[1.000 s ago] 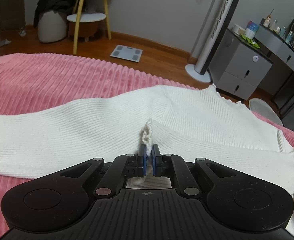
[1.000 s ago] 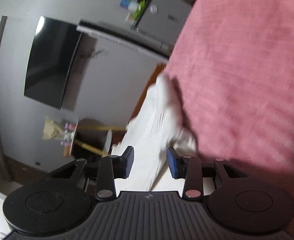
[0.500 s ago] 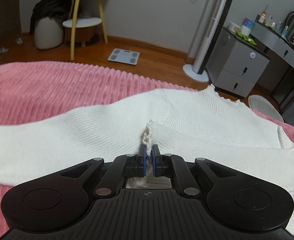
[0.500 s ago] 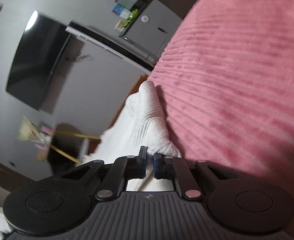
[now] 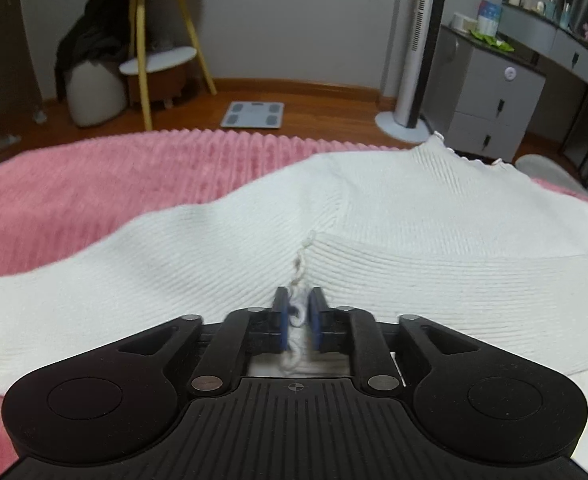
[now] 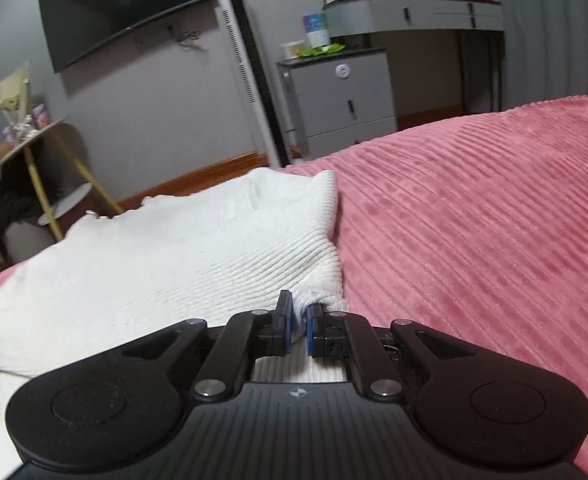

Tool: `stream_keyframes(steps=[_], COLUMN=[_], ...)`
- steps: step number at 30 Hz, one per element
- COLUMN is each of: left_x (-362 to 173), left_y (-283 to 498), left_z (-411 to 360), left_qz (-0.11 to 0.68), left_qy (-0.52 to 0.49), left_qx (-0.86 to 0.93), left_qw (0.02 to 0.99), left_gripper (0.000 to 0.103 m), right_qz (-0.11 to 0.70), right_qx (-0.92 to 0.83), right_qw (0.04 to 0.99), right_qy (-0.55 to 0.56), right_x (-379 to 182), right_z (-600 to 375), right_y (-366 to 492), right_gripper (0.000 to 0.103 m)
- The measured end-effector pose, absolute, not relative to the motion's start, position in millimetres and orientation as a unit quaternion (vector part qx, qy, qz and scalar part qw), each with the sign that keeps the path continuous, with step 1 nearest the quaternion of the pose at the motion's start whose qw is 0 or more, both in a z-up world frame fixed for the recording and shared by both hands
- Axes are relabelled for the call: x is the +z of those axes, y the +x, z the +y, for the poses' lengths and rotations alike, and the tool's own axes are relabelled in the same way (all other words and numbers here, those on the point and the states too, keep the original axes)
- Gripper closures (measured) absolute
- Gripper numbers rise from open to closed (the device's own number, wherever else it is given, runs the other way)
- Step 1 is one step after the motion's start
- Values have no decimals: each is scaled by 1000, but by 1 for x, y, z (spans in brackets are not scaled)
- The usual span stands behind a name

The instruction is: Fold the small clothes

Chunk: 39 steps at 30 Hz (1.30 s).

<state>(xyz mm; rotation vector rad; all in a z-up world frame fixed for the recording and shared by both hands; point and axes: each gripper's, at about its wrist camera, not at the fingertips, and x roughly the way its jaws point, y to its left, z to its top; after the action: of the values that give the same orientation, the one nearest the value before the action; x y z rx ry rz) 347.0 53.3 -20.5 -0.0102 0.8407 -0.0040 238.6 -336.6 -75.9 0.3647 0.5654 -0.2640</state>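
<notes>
A white ribbed sweater lies spread on the pink bedspread, its lower part folded up over the body. My left gripper sits low at the fold's scalloped hem. Its jaws are opening, and the hem hangs loose between the blue pads. In the right wrist view the sweater ends at a folded side next to bare bedspread. My right gripper is shut on that folded side's near corner.
Past the bed's far edge is wooden floor with a bathroom scale, a tower fan, a yellow-legged side table and a grey drawer cabinet. A dark screen hangs on the wall.
The left jaws have parted from the hem they pinched. The right gripper has rolled upright and closed on the sweater's folded corner.
</notes>
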Motion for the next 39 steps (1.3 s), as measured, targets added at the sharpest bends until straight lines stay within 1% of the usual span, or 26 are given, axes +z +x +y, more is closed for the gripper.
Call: stream_keyframes(steps=[1,2,3,4,5,8,11,16,17,18,19,21,23,25,26,27,28,29,30,31,33,37,39], left_x=[-16,-11,-6,-2,-1,-6,-14,-18,-20,-22,-23,-23,-24,-27,-28,-27,-24,-22,-20,-18,-17,-25,-21], left_y=[344,339,333,327,322,319,325,338,342,345,348,351,352,353,352,350,347,343,337,331,318,294,280], left_z=[53,54,56,58,60,60,57,52,51,49,48,44,40,36,36,37,41,47,55,66,89,137,160], left_qz=[404,397,384,373,369,379,392,399,402,404,404,398,391,386,384,382,378,375,375,375,376,386,376], left_qy=[4,9,8,2,-5,-8,11,-2,-1,-2,-1,4,16,33,40,44,43,35,21,1,-45,-109,-123], left_qx=[9,23,31,32,29,23,30,18,16,15,14,13,17,20,21,26,32,31,27,23,31,52,66], left_qw=[915,918,923,927,929,925,919,917,916,915,915,917,920,922,922,923,924,926,926,927,925,914,916], left_gripper=[74,72,72,71,71,71,72,75,77,80,81,88,88,87,81,67,61,47,38,36,24,24,24], right_qz=[283,290,295,298,291,258,270,304,319,339,353,343,332,330,329,325,323,317,308,297,278,274,276], right_qx=[-115,-95,-72,-47,-41,-72,-76,-89,-88,-88,-90,-94,-108,-119,-121,-123,-127,-132,-130,-120,-83,-76,-84], right_qw=[932,927,921,915,914,930,934,934,931,926,922,930,936,935,935,936,936,938,940,945,954,958,957], right_qy=[195,218,243,267,280,254,221,166,154,143,133,92,48,44,47,51,55,58,63,73,79,43,39], right_x=[-71,-65,-61,-55,-48,-27,-23,-35,-39,-48,-55,-59,-59,-63,-65,-64,-61,-56,-52,-50,-51,-76,-72], right_z=[-342,-350,-358,-365,-372,-374,-370,-358,-357,-353,-350,-341,-332,-333,-335,-335,-334,-331,-328,-324,-309,-288,-285], right_y=[235,230,226,221,216,208,228,282,297,307,316,326,333,338,338,335,332,324,313,305,276,243,242], right_gripper=[96,92,82,77,76,76,76,79,83,93,93,97,99,100,100,100,100,100,99,99,99,97,97])
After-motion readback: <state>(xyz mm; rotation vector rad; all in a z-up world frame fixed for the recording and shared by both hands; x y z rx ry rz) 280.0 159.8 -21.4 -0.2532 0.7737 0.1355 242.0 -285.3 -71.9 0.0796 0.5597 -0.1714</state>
